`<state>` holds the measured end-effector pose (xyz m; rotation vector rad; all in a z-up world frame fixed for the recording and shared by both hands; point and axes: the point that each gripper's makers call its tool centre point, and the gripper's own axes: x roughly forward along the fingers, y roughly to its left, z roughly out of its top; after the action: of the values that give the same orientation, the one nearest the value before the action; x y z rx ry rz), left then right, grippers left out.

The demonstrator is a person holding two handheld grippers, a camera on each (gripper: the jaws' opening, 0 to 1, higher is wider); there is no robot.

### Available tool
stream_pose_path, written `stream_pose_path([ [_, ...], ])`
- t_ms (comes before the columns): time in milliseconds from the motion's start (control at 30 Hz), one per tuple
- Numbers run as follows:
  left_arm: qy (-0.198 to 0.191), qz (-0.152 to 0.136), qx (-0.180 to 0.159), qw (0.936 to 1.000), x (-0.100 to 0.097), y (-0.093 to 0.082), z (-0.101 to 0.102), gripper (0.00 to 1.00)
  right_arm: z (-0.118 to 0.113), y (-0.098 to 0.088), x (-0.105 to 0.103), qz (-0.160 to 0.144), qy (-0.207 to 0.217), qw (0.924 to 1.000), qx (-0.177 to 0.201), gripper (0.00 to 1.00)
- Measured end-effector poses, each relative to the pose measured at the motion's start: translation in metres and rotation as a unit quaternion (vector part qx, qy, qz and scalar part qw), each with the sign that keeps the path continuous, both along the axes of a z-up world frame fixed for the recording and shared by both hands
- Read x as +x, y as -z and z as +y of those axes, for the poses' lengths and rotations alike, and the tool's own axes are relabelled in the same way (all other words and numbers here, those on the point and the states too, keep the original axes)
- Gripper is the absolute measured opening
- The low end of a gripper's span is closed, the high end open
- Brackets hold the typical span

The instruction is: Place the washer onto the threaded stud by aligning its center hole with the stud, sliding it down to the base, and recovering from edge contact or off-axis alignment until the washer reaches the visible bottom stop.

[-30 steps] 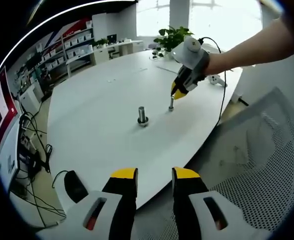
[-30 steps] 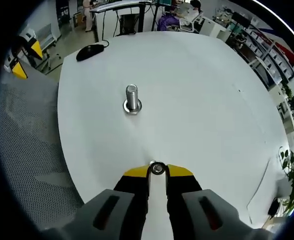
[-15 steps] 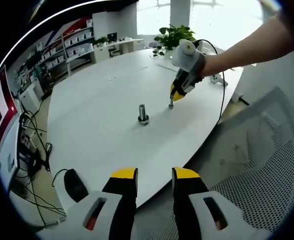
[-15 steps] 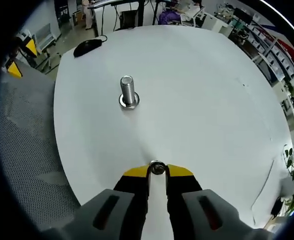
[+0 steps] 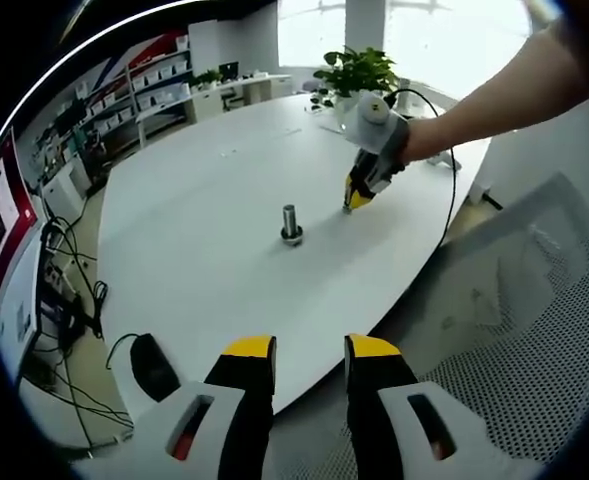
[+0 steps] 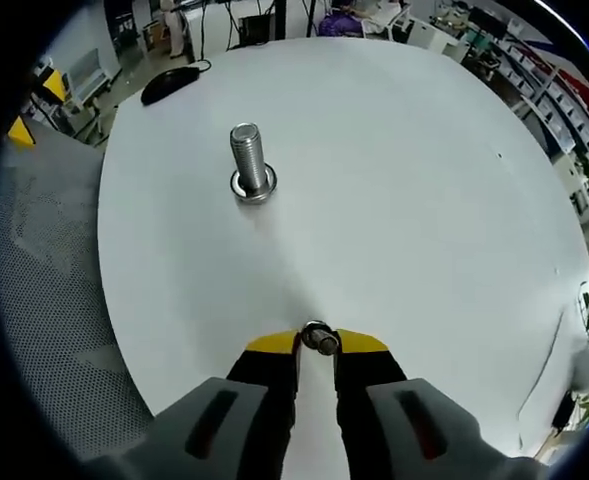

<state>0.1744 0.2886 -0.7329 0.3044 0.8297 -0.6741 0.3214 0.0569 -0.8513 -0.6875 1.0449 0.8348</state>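
Note:
A threaded steel stud (image 6: pixel 247 160) stands upright on its round base on the white table (image 6: pixel 404 170); it is also in the left gripper view (image 5: pixel 291 222). My right gripper (image 6: pixel 319 343) is shut on a small metal washer (image 6: pixel 320 338), pinched between its yellow tips, short of the stud and apart from it. In the left gripper view the right gripper (image 5: pixel 358 192) hangs just to the right of the stud, held by a person's arm. My left gripper (image 5: pixel 311 350) is open with nothing between its jaws, back over the table's near edge.
A black mouse (image 5: pixel 154 366) with its cable lies near the table's edge, also seen far off (image 6: pixel 169 84). A mesh chair (image 5: pixel 504 330) stands beside the table. A potted plant (image 5: pixel 356 70) sits at the far end.
My right gripper has moved closer to the stud with the washer held; the stud looks larger and higher in its view. The left gripper has barely moved.

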Motion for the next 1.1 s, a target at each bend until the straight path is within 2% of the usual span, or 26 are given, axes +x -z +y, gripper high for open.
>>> stream_pose_path([
  [167, 0.001, -0.001, 0.003, 1.0000, 0.000, 0.000, 0.000, 0.25, -0.004, 0.005, -0.001, 0.010, 0.011, 0.9999, 0.005, 0.16],
  [333, 0.002, -0.001, 0.005, 1.0000, -0.001, 0.000, 0.000, 0.25, -0.006, -0.001, -0.002, 0.000, 0.029, 0.9992, 0.027, 0.18],
  [633, 0.007, -0.005, -0.004, 1.0000, 0.000, -0.003, -0.004, 0.26, -0.025, -0.011, -0.019, -0.014, 0.044, 0.9983, 0.036, 0.19],
  [767, 0.002, -0.010, -0.021, 0.9997, 0.002, -0.007, -0.006, 0.28, -0.028, -0.023, -0.026, -0.016, 0.099, 0.9915, 0.083, 0.20],
  [967, 0.000, -0.010, -0.026, 0.9996, 0.002, -0.008, -0.008, 0.29, -0.031, -0.042, -0.040, -0.036, 0.113, 0.9872, 0.106, 0.20],
  [1100, 0.002, -0.013, -0.024, 0.9996, 0.001, -0.009, -0.008, 0.29, -0.027, -0.057, -0.046, -0.048, 0.132, 0.9799, 0.142, 0.21],
])
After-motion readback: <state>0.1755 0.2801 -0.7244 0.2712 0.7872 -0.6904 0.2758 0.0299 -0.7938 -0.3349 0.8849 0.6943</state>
